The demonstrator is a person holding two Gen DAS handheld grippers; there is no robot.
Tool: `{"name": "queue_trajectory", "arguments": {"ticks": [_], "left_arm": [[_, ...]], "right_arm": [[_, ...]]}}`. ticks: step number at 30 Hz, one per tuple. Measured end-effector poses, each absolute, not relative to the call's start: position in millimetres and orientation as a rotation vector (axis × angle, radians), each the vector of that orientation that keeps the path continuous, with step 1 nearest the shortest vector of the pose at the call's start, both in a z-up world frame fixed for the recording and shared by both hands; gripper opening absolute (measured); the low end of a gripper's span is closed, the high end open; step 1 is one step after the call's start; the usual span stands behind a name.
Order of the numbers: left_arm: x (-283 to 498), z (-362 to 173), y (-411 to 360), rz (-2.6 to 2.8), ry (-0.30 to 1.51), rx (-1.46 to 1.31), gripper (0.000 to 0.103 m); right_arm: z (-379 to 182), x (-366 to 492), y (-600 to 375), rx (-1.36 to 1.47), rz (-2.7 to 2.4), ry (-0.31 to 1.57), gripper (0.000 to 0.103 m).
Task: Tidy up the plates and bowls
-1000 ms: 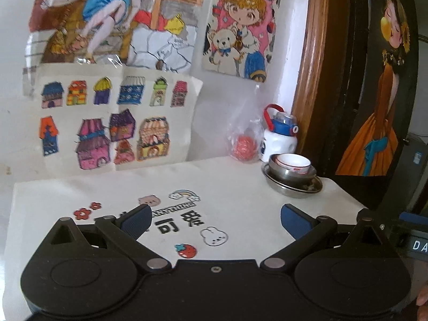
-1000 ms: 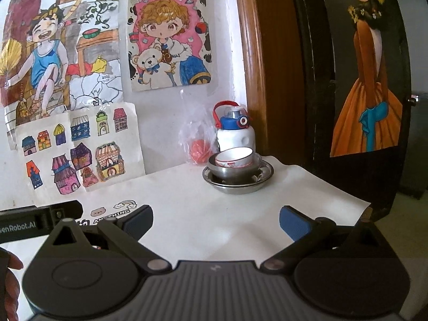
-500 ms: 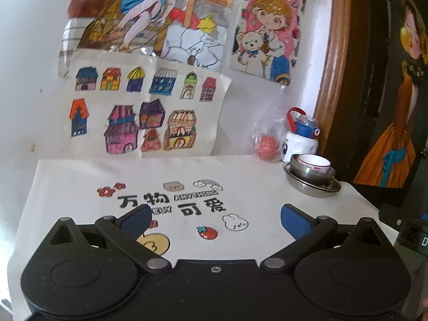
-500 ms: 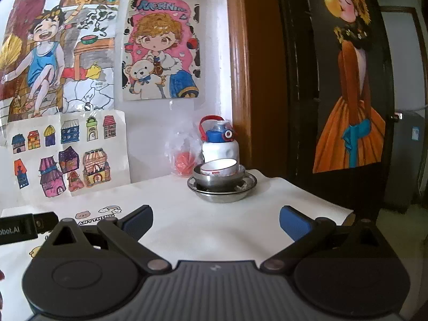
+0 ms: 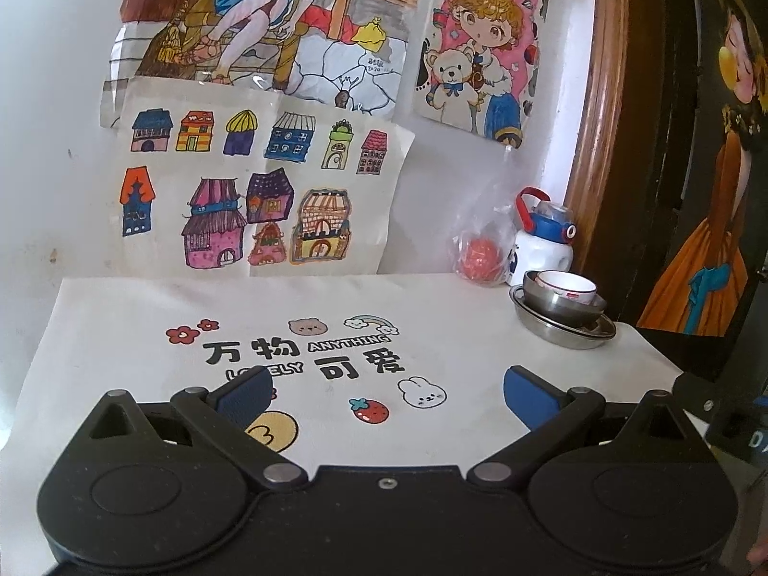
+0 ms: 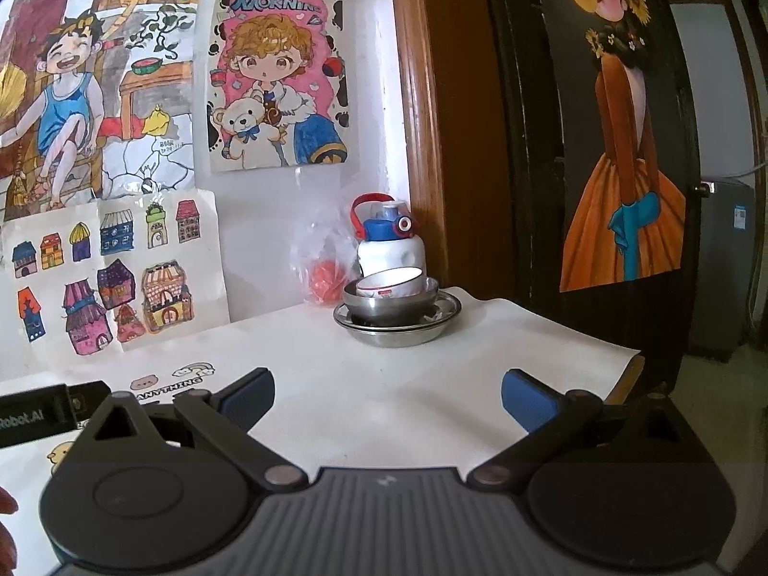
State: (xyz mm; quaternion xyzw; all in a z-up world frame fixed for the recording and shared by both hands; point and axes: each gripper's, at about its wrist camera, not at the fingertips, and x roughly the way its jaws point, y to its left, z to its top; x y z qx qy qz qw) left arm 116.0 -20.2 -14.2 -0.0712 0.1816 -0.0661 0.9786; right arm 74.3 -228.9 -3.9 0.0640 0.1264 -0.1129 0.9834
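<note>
A stack of dishes stands at the table's far right corner: a white bowl (image 5: 566, 285) (image 6: 391, 283) nested in a steel bowl (image 5: 561, 305) (image 6: 391, 300), which sits on a steel plate (image 5: 564, 331) (image 6: 398, 326). My left gripper (image 5: 386, 391) is open over the printed tablecloth, well short and left of the stack, with nothing between its blue-padded fingers. My right gripper (image 6: 386, 396) is open too, held back from the stack, which lies straight ahead of it. Part of the left gripper's body (image 6: 48, 413) shows at the left edge of the right wrist view.
A white and blue water bottle (image 5: 545, 240) (image 6: 391, 240) and a plastic bag with an orange ball (image 5: 480, 254) (image 6: 326, 276) stand behind the stack against the wall. Drawings hang on the wall. A wooden door frame (image 6: 422, 144) and the table's right edge (image 6: 629, 365) bound the right side.
Both grippers have drawn back from the table and risen a little; the stack looks smaller and farther away. The left view has swung so more of the tablecloth shows. Both stay open.
</note>
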Motion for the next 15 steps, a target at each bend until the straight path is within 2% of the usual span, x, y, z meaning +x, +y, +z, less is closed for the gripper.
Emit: {"name": "queue_trajectory", "arguments": {"ticks": [15], "left_arm": [[121, -21, -24, -0.145, 0.397, -0.134, 0.102]], "right_arm": [[-19, 81, -227, 0.147, -0.231, 0.284, 0.103]]}}
